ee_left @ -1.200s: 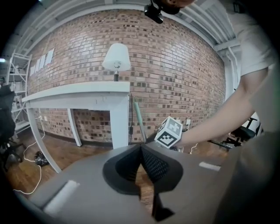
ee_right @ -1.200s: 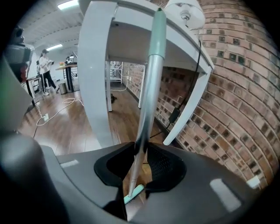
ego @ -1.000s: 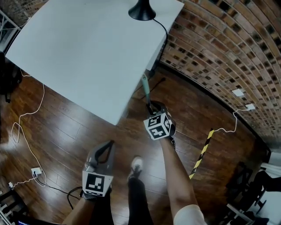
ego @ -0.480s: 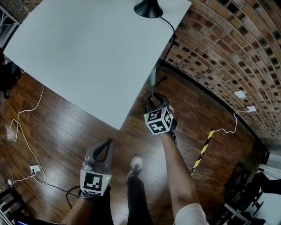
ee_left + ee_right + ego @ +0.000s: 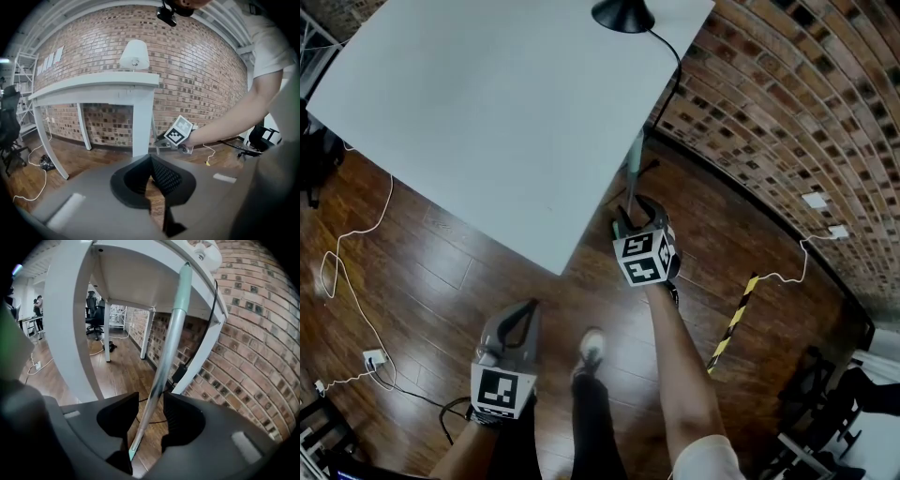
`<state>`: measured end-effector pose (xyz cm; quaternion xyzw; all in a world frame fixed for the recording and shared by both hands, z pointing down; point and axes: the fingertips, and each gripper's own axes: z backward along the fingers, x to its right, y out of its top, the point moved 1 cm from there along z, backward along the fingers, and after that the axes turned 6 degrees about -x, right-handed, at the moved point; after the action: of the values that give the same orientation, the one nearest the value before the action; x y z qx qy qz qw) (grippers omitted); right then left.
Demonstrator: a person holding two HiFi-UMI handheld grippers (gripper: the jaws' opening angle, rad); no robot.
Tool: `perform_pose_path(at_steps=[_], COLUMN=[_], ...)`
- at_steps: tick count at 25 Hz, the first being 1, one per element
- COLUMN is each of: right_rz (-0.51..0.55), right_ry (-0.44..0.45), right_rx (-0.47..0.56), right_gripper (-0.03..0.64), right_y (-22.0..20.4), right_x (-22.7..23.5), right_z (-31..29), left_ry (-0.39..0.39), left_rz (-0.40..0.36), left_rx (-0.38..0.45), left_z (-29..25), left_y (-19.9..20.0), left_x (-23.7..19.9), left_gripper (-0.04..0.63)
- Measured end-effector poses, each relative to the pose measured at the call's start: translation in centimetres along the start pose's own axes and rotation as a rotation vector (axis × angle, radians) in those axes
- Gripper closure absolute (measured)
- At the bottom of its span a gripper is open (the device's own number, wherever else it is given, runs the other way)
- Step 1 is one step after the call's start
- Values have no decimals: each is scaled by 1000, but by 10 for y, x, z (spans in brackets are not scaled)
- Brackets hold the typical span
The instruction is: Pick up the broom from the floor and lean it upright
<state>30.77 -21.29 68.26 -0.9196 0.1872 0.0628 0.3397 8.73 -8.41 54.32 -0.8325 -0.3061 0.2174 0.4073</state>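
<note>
Right claw [image 5: 150,398] stands spread, its jaws having just been opening, and the broom [image 5: 171,333] passes up through the gap between them. No pad pinches it. Low in the gap the handle [image 5: 140,427] lies close by the left-hand jaw, perhaps brushing it, though the right gripper view is too tight there to be sure. A clear slit shows on the handle's other side.

The broom stands steeply tilted rather than plumb. Its pale green top end [image 5: 186,275] rests against the edge of the white table [image 5: 487,112], at the corner near the brick wall [image 5: 769,112]. A black lamp [image 5: 623,14] sits on that corner of the table, and its cord [image 5: 213,319] drops down beside the table leg [image 5: 206,352]. The broom's foot is hidden below the claw in both views.

Left claw [image 5: 150,159] is pressed together, tips meeting, with nothing between them. It hangs well apart from the broom, low over the dark wood floor [image 5: 422,272], beside the person's shoe [image 5: 592,352].

A white cable [image 5: 342,272] loops over the floor at the left. A yellow and black striped strip [image 5: 731,323] lies on the floor at the right.
</note>
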Motion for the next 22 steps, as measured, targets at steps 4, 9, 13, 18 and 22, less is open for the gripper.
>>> perform_pose_path(at_steps=[4, 9, 13, 18, 22], right_rz=[-41, -105, -126, -154, -205], right_ry=[-14, -42, -103, -122, -144], right_rx=[8, 61, 129, 198, 262], right_gripper=[437, 493, 588, 603, 603], right_y=[-1, -2, 1, 24, 47], right_x=[4, 12, 22, 20, 20], right_z=[3, 24, 63, 129, 200], left_ry=[1, 5, 16, 20, 8], left_rz=[-8, -40, -69, -82, -143], left_rx=[-4, -3, 26, 79, 126], left_z=[1, 7, 13, 35, 64], left_y=[-1, 2, 21, 67, 106], left_x=[0, -3, -13, -27, -31], left_gripper=[595, 595, 595, 595, 595])
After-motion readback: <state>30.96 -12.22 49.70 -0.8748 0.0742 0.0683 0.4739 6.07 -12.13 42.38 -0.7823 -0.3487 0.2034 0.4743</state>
